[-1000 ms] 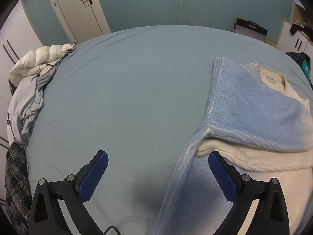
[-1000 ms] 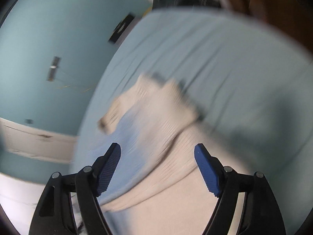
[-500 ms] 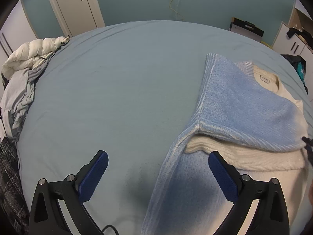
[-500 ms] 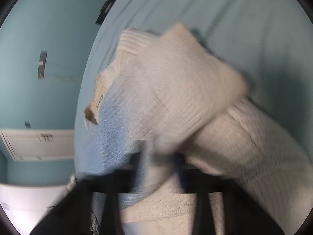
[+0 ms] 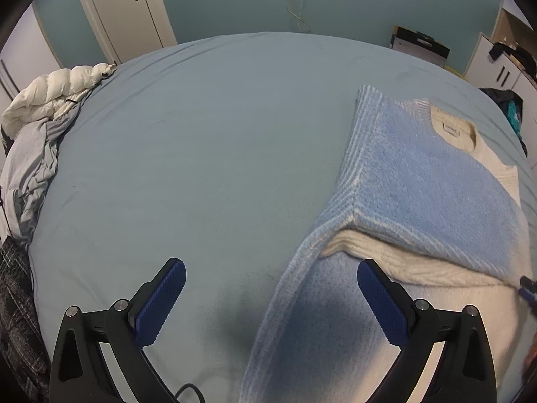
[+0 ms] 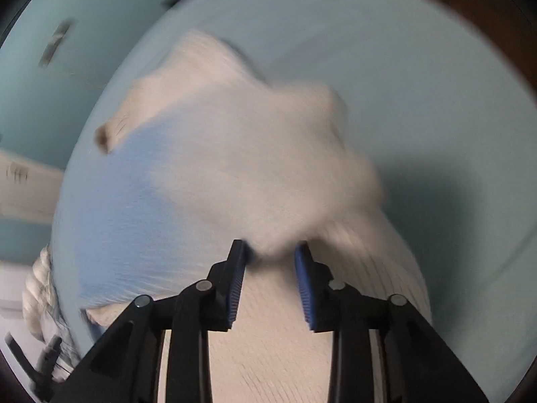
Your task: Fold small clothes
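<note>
On the bed (image 5: 218, 141): we see the sweater (image 5: 419, 181), partly folded.
Left gripper (image 5: 268, 299): fingers wide, over the sweater's edge.
Right gripper (image 6: 271, 268): fingers narrow, pinching a sweater fold.

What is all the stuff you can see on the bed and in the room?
sweater: 1, blue and cream, right side of the bed, one sleeve folded across it
bed sheet: 1, light blue, covering the bed
puffy jacket: 1, white, left edge of the bed
crumpled cloth: 1, pale grey-blue, just below the jacket
door: 1, white, far left wall
flat box: 1, black and white, leaning on the far wall
cabinet: 1, white, far right, dark clothes on top
left gripper: 1, black with blue pads, jaws wide apart above the sheet and sweater edge
right gripper: 1, black with blue pads, jaws pinching cream sweater fabric; picture blurred
</note>
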Demonstrator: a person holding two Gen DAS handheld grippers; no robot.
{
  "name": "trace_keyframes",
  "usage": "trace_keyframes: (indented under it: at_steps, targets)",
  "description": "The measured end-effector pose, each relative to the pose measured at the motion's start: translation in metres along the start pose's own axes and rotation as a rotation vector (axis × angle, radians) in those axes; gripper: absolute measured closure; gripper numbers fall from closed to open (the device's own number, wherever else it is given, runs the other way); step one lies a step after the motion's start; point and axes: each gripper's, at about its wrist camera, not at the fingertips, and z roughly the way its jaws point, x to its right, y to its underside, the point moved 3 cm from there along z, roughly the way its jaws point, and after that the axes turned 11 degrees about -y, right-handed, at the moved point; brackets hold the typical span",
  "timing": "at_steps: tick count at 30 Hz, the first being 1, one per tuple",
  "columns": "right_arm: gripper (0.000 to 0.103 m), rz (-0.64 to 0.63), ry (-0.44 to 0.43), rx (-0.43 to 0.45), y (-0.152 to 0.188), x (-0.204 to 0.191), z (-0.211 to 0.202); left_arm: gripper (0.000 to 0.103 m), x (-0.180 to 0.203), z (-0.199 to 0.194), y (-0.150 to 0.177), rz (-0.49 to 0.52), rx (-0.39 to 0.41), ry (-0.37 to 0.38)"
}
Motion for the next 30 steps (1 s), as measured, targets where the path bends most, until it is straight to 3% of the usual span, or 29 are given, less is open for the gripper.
trace_keyframes:
  at_steps: [2, 4, 5, 6, 8, 10, 14, 21, 22, 23, 24, 25, 27, 30]
  targets:
    - [0.064, 0.104, -0.120, 0.075, 0.000, 0.019, -0.027, 0.000, 0.000, -0.002, 0.001, 0.001, 0.002, -0.001]
    - [0.034, 0.154, -0.184, 0.206, -0.008, 0.034, -0.070, 0.000, 0.001, -0.003, 0.000, 0.003, 0.006, -0.003]
    - [0.010, 0.167, -0.180, 0.258, -0.015, 0.040, -0.084, 0.000, 0.002, -0.003, 0.000, 0.006, 0.007, -0.003]
    - [0.003, 0.177, -0.168, 0.306, -0.022, 0.045, -0.097, 0.000, 0.004, -0.003, -0.001, 0.010, 0.009, -0.001]
    - [0.003, 0.174, -0.144, 0.316, -0.046, 0.049, -0.103, 0.000, 0.008, -0.003, -0.001, 0.025, 0.014, -0.005]
    - [0.003, 0.168, -0.164, 0.243, -0.068, 0.056, -0.093, 0.000, 0.011, -0.003, 0.000, 0.038, 0.014, -0.014]
    - [0.005, 0.102, -0.078, 0.152, -0.103, 0.047, -0.054, 0.000, 0.013, -0.001, 0.001, 0.048, 0.011, -0.027]
    - [0.016, 0.024, 0.012, -0.010, -0.130, 0.023, 0.006, 0.000, 0.015, 0.002, -0.002, 0.050, 0.013, -0.040]
    - [0.018, -0.025, 0.044, -0.007, -0.116, 0.025, 0.000, 0.000, 0.017, 0.002, -0.002, 0.052, 0.013, -0.041]
    - [0.047, -0.064, 0.053, -0.005, -0.117, 0.021, -0.001, 0.000, 0.018, 0.003, -0.003, 0.054, 0.011, -0.042]
    - [0.086, -0.110, 0.046, -0.014, -0.108, 0.015, -0.013, 0.000, 0.019, 0.004, -0.003, 0.056, 0.009, -0.043]
    - [0.089, -0.148, 0.021, -0.030, -0.102, 0.014, -0.022, 0.000, 0.020, 0.004, -0.003, 0.058, 0.009, -0.044]
    - [0.093, -0.230, 0.070, -0.003, -0.100, 0.004, -0.035, 0.000, 0.022, 0.004, -0.003, 0.064, 0.011, -0.045]
    - [0.093, -0.364, 0.107, 0.095, -0.101, -0.018, -0.064, 0.000, 0.025, 0.003, -0.002, 0.073, 0.017, -0.049]
